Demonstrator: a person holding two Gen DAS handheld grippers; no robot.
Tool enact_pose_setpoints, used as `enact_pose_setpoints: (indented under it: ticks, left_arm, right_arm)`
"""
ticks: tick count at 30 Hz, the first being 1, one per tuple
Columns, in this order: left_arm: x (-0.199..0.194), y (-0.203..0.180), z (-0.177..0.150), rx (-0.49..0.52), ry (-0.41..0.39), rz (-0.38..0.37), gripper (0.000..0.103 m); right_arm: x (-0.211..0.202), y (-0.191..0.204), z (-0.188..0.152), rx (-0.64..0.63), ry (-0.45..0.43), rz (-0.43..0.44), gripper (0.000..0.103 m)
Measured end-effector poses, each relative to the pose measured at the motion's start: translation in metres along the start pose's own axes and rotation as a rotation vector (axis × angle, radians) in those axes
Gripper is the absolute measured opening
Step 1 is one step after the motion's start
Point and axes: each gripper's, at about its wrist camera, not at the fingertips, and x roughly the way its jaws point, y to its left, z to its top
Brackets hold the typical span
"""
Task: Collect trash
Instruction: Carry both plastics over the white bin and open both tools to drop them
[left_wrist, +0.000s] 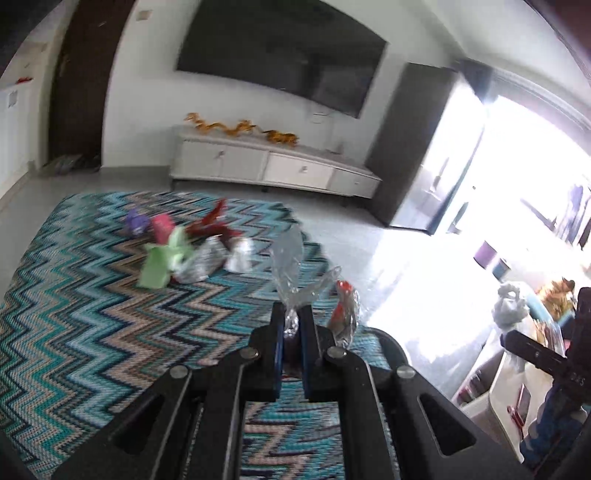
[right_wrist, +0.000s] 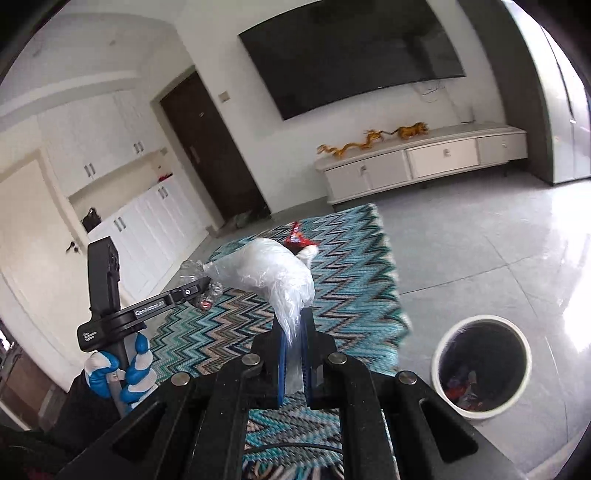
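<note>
Over the zigzag rug (left_wrist: 92, 332), left wrist view: left gripper (left_wrist: 292, 325) pressed together on a twist of clear wrapper (left_wrist: 291, 266), a red-and-silver piece (left_wrist: 345, 317) hanging just beside the jaws. More trash sits on the rug ahead: a green packet (left_wrist: 159, 264), silver foil wrappers (left_wrist: 221, 258), a pink piece (left_wrist: 162, 227), a purple one (left_wrist: 136, 221), a dark red wrapper (left_wrist: 214, 225). View blurred.

Right wrist view: right gripper (right_wrist: 293, 332) pinching the tail of a white plastic bag (right_wrist: 273, 273), which is lifted clear of the rug. Left gripper seen at left, gloved hand (right_wrist: 122, 373) on its handle, clamped on crinkled clear wrapper. White bin (right_wrist: 482, 369) stands on the tiled floor (right_wrist: 480, 240) just off the rug's edge, lower right, some trash already inside.

Step, as judged: both loads picked, carry to bin under way. Next move calls for bringing each gripper over the bin mouth before spreading the jaws; light film may cling to the pads or drift wide. The rug pile remains for later trips.
</note>
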Motion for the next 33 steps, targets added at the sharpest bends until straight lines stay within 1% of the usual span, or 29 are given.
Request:
enact_pose_setpoints:
  ticks: [3, 9, 13, 15, 17, 23, 31, 33]
  left_arm:
    - [0.003, -0.034, 0.005, 0.061, 0.003, -0.036, 0.007]
    - [0.027, -0.095, 0.018, 0.161, 0.035, -0.096, 0.007]
    - [0.061, -0.133, 0.021, 0.229, 0.096, -0.114, 0.007]
    - [0.084, -0.149, 0.019, 0.257, 0.136, -0.115, 0.007]
    - [0.110, -0.164, 0.017, 0.274, 0.182, -0.124, 0.008]
    - [0.187, -0.189, 0.002, 0.305, 0.306, -0.143, 0.010]
    - [0.265, -0.215, -0.022, 0.334, 0.448, -0.179, 0.010]
    - [0.281, -0.219, -0.026, 0.326, 0.478, -0.194, 0.015]
  right_arm:
    - [-0.020, -0.019, -0.006, 0.044, -0.032, -0.038, 0.007]
    - [-0.037, -0.056, -0.008, 0.110, -0.075, -0.104, 0.007]
    - [-0.040, -0.090, -0.012, 0.163, -0.083, -0.158, 0.007]
    - [-0.034, -0.111, -0.013, 0.200, -0.079, -0.178, 0.007]
    - [-0.027, -0.135, -0.015, 0.243, -0.068, -0.199, 0.007]
    - [0.001, -0.196, -0.024, 0.333, -0.005, -0.269, 0.007]
    - [0.043, -0.264, -0.042, 0.416, 0.096, -0.344, 0.010]
    - [0.053, -0.279, -0.047, 0.431, 0.121, -0.358, 0.010]
